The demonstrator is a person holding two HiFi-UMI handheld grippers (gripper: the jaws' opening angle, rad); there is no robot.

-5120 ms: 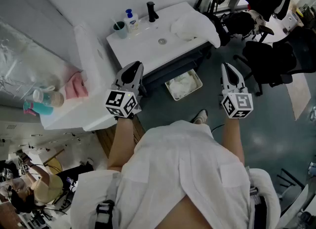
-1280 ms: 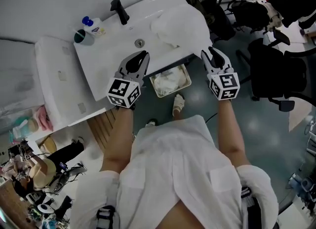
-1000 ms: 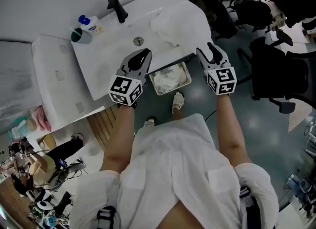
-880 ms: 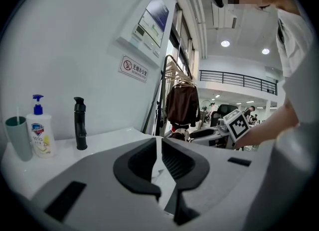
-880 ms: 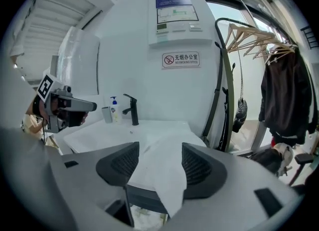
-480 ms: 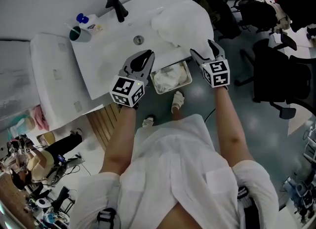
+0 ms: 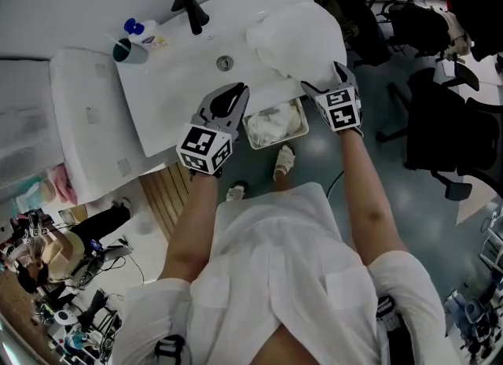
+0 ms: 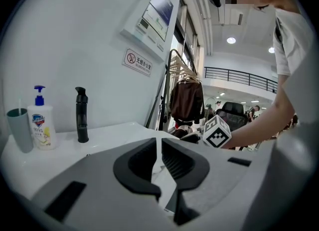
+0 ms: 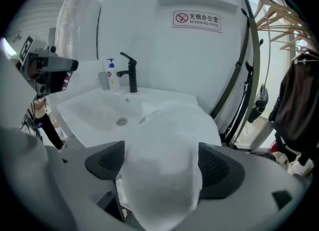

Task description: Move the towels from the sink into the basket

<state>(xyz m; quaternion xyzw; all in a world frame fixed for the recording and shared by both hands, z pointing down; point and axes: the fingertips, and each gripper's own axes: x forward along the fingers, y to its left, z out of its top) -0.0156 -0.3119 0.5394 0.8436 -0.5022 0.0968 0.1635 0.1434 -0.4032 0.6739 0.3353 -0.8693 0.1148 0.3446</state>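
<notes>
Right claw is wide, jaws just opening, with the white towel between them; it drapes over the sink's front right edge, and the basket sits on the floor below. Left claw is narrow, nothing in it. Wall sign reads "NO SMOKING OFFICE".

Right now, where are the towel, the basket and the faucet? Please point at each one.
towel [image 7: 302, 37]: head view, middle of the white heap on the sink's right side.
basket [image 7: 280, 141]: head view, its near rim.
faucet [image 7: 192, 9]: head view, its black body.
</notes>
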